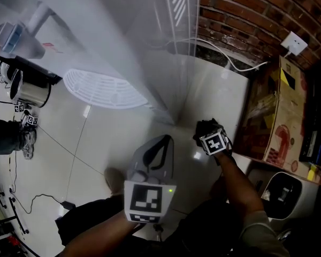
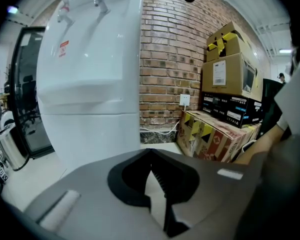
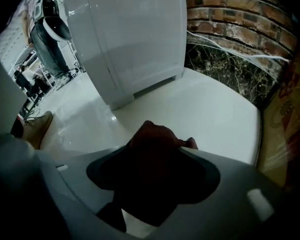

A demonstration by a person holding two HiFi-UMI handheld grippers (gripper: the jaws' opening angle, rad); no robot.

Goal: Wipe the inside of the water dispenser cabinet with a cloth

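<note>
Ahead of the left gripper (image 2: 150, 154), whose jaws are pressed together with nothing between them, stands the white water dispenser (image 2: 90, 84). Its two taps (image 2: 65, 14) are high above the tool and its lower cabinet door (image 2: 90, 134) is straight in front. That door looks closed in both gripper views, so none of the cabinet's inside can be seen.

Beyond the dispenser, to the right of this tool, runs a brick wall (image 2: 165, 59). Stacked cardboard boxes (image 2: 210, 134) stand at its foot.

Further right, the right gripper (image 3: 160, 145) points steeply down at the glossy white floor (image 3: 205, 109), with the dispenser's base ahead of it and to its left. Its jaws are spread wide, and a dark cloth (image 3: 152, 184) is bunched in the gap, filling it. At that spread the cloth seems to sit loose rather than pinched.

Neither tool is at the door and no wiping is under way. With the door closed, the pictures cannot show whether the inside has already been wiped. If it has not, opening the door and all the wiping are left to do.
</note>
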